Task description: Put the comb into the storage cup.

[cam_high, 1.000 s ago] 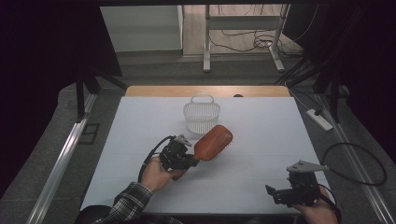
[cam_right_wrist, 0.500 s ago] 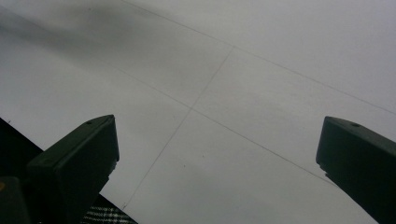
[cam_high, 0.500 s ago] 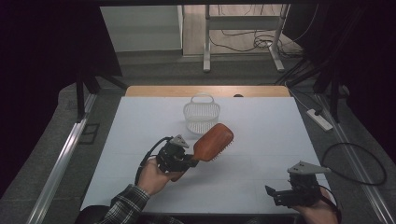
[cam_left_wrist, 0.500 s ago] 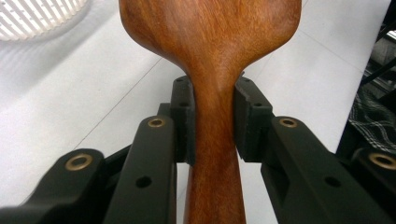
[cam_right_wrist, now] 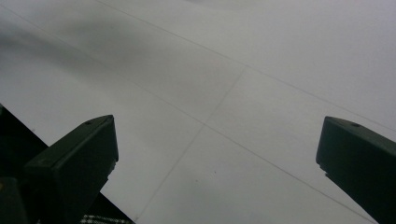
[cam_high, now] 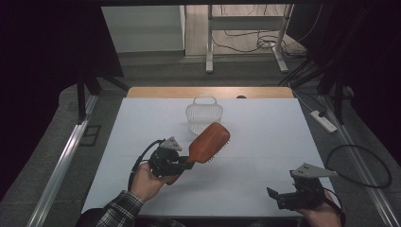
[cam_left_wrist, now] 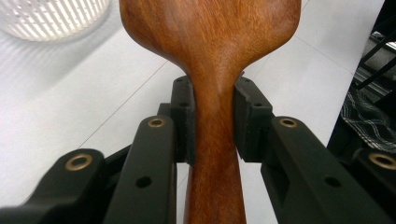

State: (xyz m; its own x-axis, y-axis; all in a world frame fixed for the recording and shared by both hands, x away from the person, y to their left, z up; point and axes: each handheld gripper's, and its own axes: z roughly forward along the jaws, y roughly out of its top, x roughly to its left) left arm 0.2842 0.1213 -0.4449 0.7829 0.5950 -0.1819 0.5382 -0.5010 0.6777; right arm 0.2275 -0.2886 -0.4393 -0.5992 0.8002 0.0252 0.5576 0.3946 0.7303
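Much bare table beside hairbrush

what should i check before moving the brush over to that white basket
1. Left gripper clamped on the hairbrush handle: ok, jaws press both sides of the neck.
2. Brush lifted off the table: ok, judging by the high view.
3. Basket upright, open end up: ok.
4. Basket empty: cannot tell.
5. Right gripper clear of the path: ok, open at the near right edge.
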